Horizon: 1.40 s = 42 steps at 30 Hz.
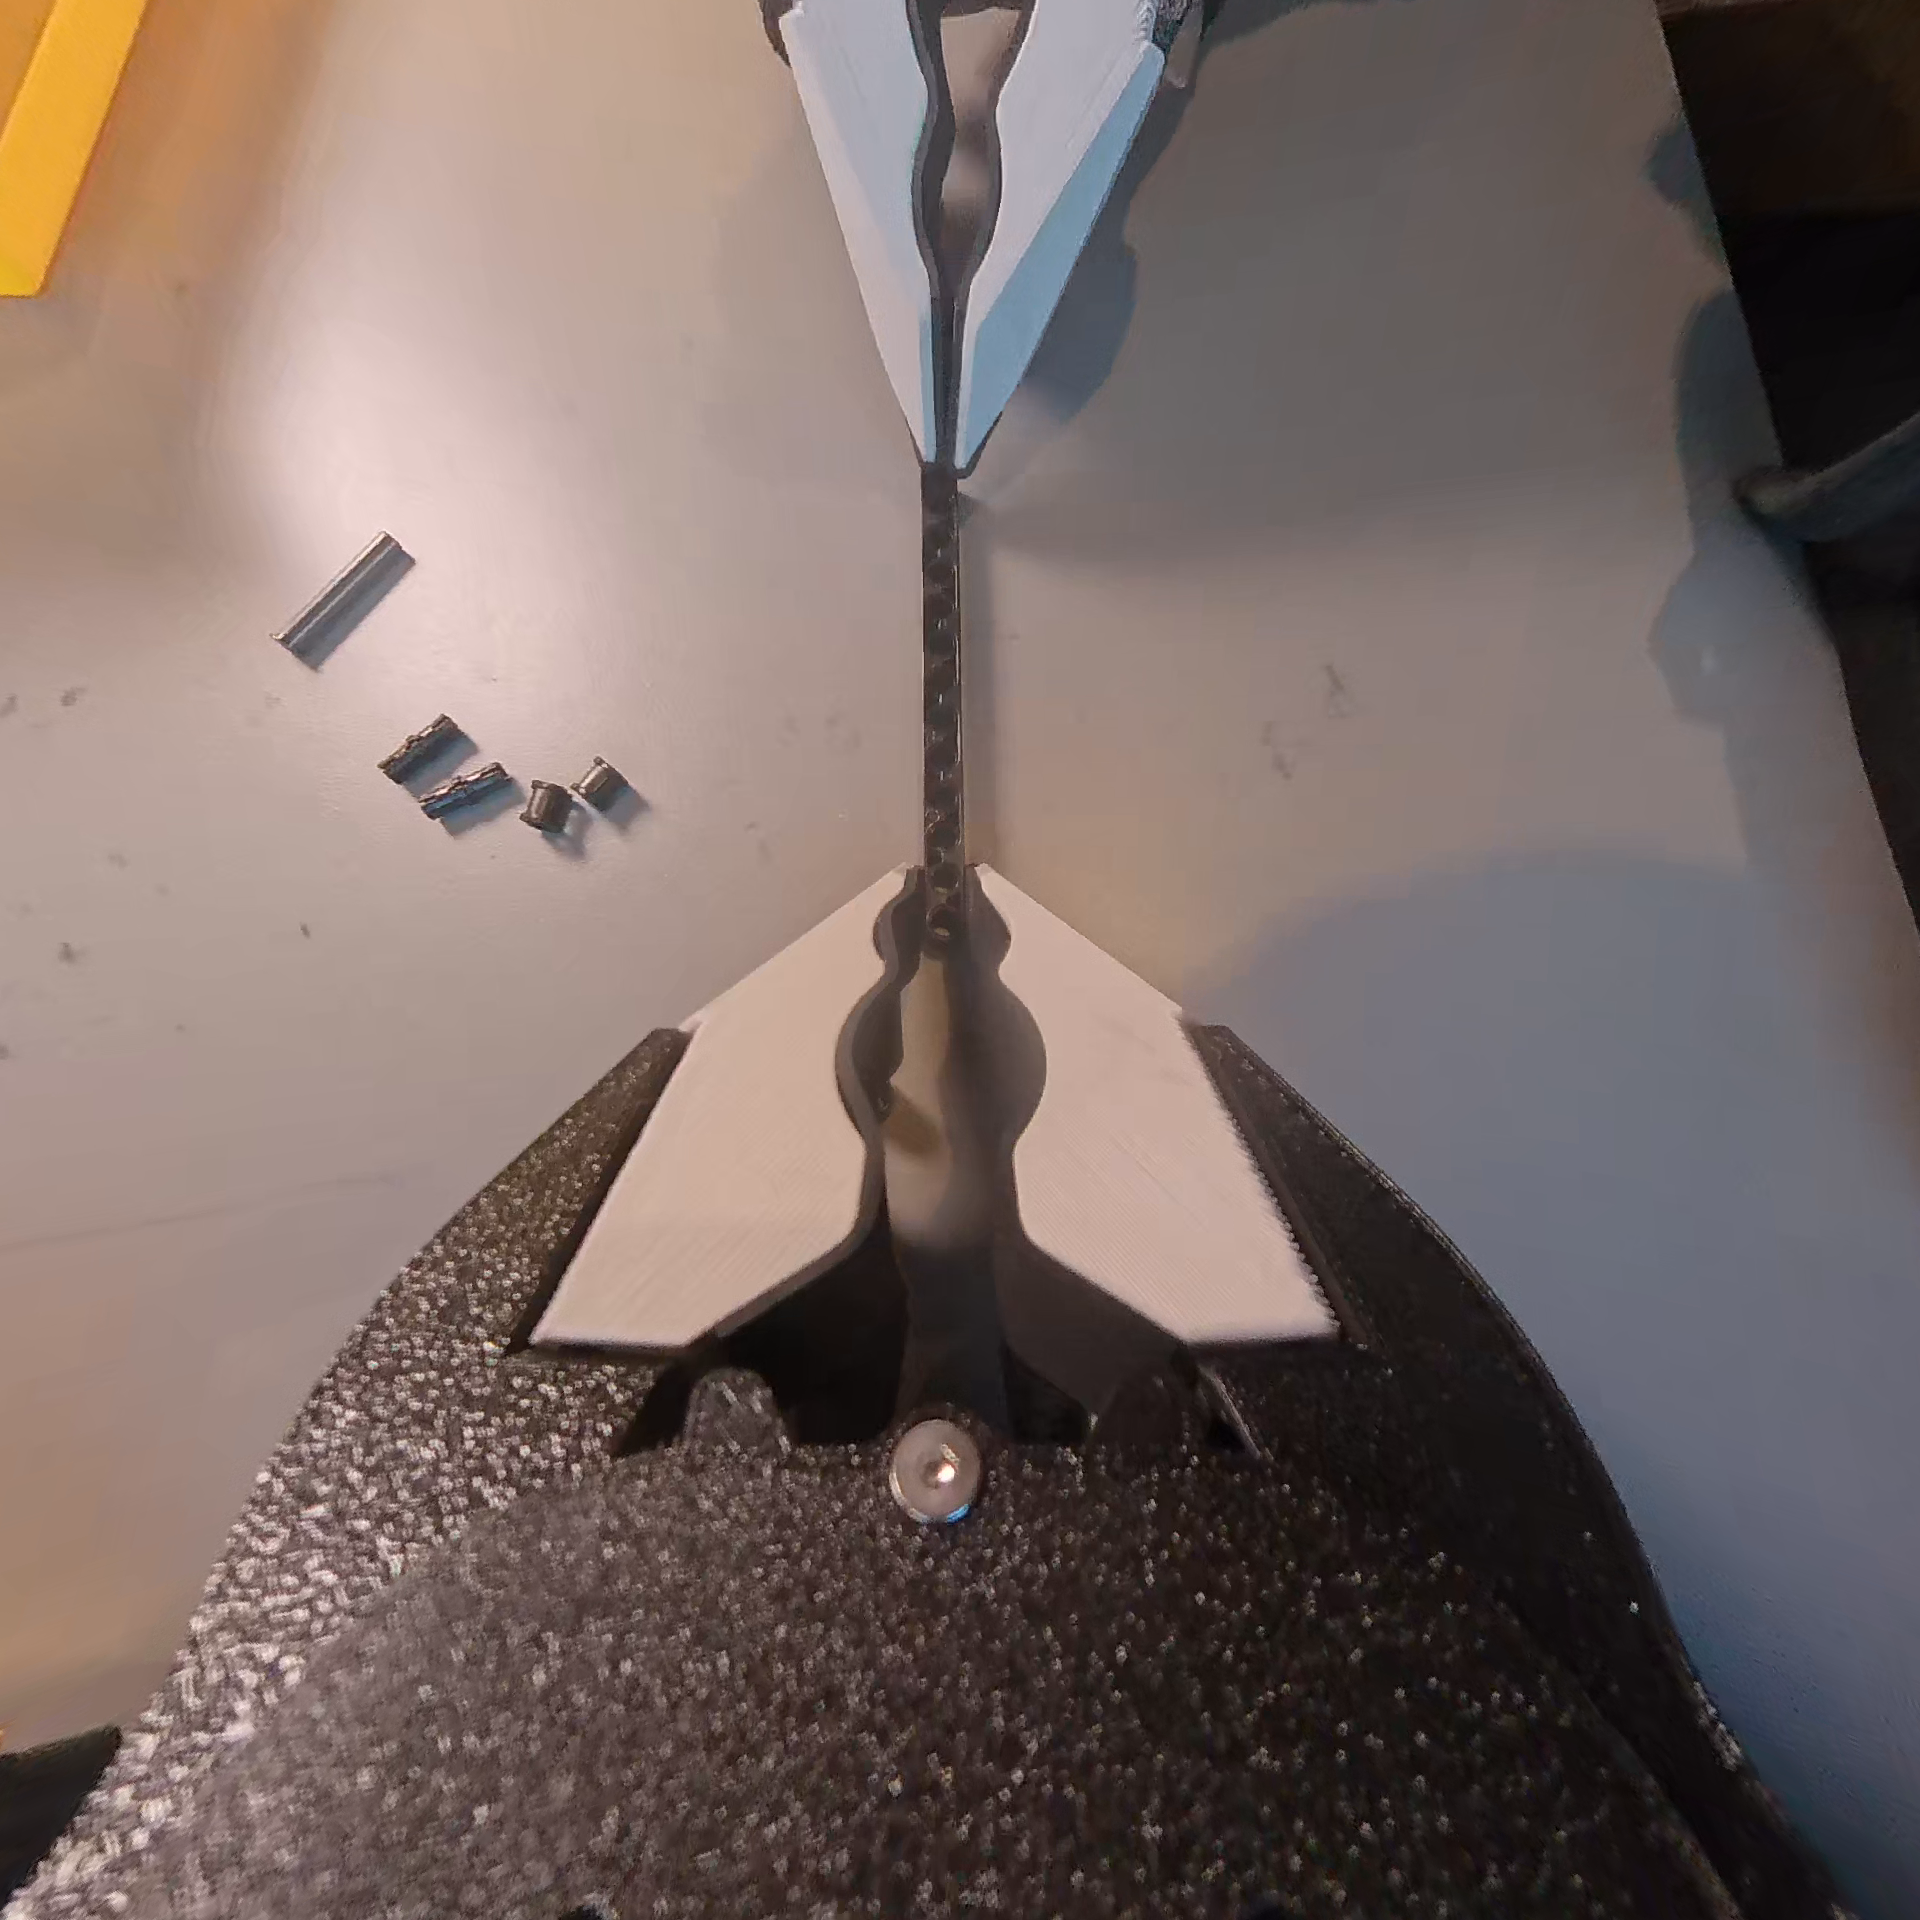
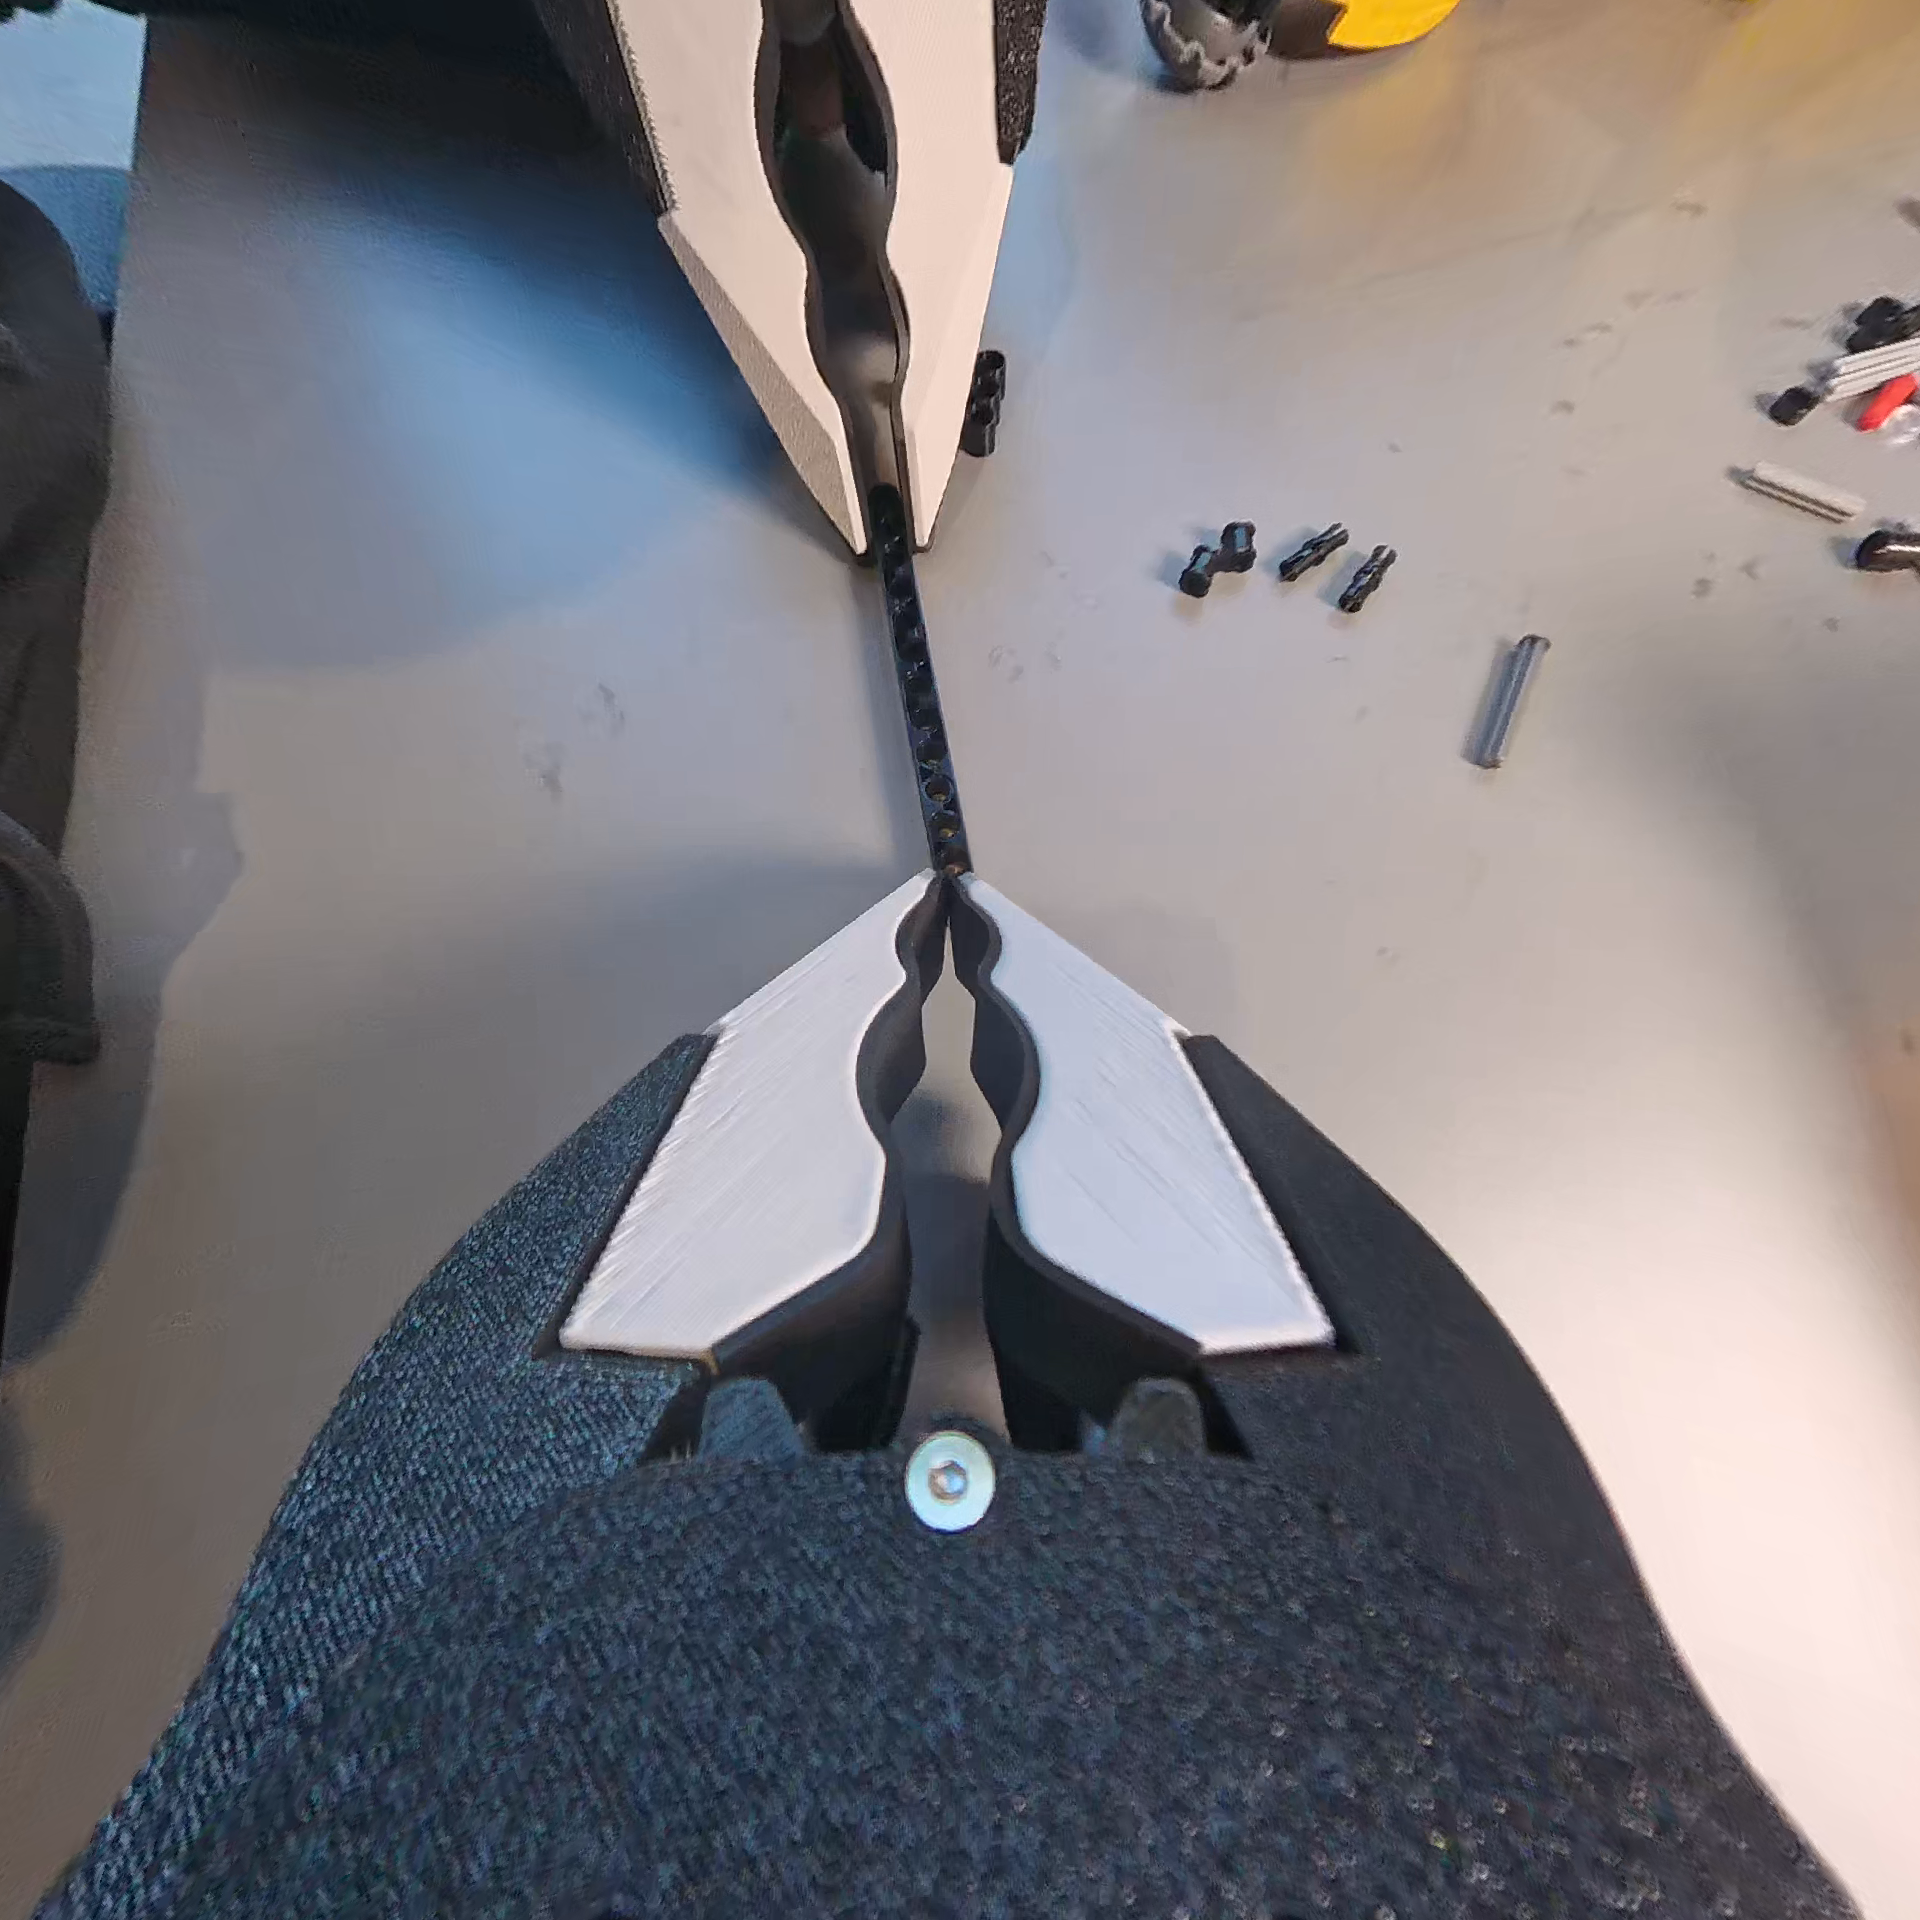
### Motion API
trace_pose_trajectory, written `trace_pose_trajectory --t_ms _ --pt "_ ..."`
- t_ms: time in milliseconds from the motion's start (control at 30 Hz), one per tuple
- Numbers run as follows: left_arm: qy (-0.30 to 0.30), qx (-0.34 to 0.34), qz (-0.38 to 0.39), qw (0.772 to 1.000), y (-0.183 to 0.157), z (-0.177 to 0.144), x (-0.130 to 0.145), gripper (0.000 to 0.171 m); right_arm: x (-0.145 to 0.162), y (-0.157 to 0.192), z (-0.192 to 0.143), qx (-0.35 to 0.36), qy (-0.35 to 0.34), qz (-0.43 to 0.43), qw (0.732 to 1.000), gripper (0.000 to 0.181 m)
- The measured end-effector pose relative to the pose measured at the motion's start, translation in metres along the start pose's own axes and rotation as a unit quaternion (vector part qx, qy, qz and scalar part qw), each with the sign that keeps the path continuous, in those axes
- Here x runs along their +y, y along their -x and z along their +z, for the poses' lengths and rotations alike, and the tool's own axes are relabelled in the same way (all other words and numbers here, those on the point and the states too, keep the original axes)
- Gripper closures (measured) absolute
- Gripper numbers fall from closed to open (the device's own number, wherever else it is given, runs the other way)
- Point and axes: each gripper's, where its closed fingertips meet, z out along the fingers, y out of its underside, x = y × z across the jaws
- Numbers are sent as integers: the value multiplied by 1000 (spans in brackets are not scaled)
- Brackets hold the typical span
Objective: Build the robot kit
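Both tools were clamped on one thing, a long black perforated beam [image 1: 948,675]. It spanned the gap between them, edge-up, with its row of round holes facing sideways. The left gripper [image 1: 943,883] had its white fingers pinched together on the near end of the beam, which ran a little way back between the dark inner pads. The right gripper [image 2: 948,883] had its tips closed on the opposite end and held only the very tip of it. The two grippers faced each other nose to nose along the beam, over the grey table [image 1: 1351,623]. Whether the beam was touching the table or lifted just clear of it could not be told from these angles.

The beam looked thin, stiff and straight, with no visible bend between the two grips.

Loose parts lay on the table to the left gripper's left, well apart from the beam. There was a grey axle [image 1: 343,601], two black pins [image 1: 421,746] lying side by side, and two short dark bushes [image 1: 545,803]. In the right wrist view, a short black holed piece [image 2: 985,390] sat just beside the left gripper's fingers. A small heap of mixed parts [image 2: 1860,364] lay at the far edge. A yellow object [image 1: 52,156] showed at one corner.
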Motion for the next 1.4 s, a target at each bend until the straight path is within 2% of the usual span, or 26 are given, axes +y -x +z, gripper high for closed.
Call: trace_pose_trajectory --t_ms 1400 --pt "-1 1 -2 1000 0 0 0 166 -21 5 24 -28 43 -63 997 181"
